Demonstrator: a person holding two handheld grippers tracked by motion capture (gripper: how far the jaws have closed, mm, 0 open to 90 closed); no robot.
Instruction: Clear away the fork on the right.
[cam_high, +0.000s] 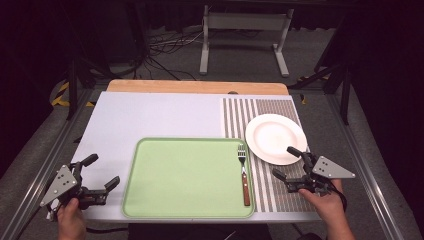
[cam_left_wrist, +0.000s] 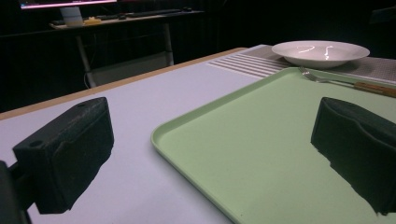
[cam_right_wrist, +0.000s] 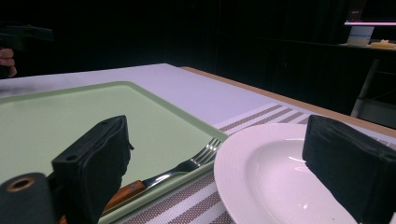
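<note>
The white plate (cam_high: 275, 138) is sitting just right of the green tray (cam_high: 188, 177), near the fork (cam_high: 244, 172). It looks hard, slippery and breakable. The right gripper (cam_high: 290, 163), jaws wide, is nearing its rim, a good holding spot. The left gripper (cam_high: 100, 172) is waiting wide open.

We see a pale lavender table (cam_high: 150, 117) with a wooden strip (cam_high: 197, 86) along its far edge. A green tray (cam_high: 185, 177) lies flat on it near the person's side. To the tray's right, a brown-and-white striped placemat (cam_high: 272, 112) covers the table's right end. A white plate (cam_high: 275, 138) sits on the mat, just beside the tray's far right corner. We find a wooden-handled fork (cam_high: 244, 175) along the tray's right edge, tines pointing away.
</note>
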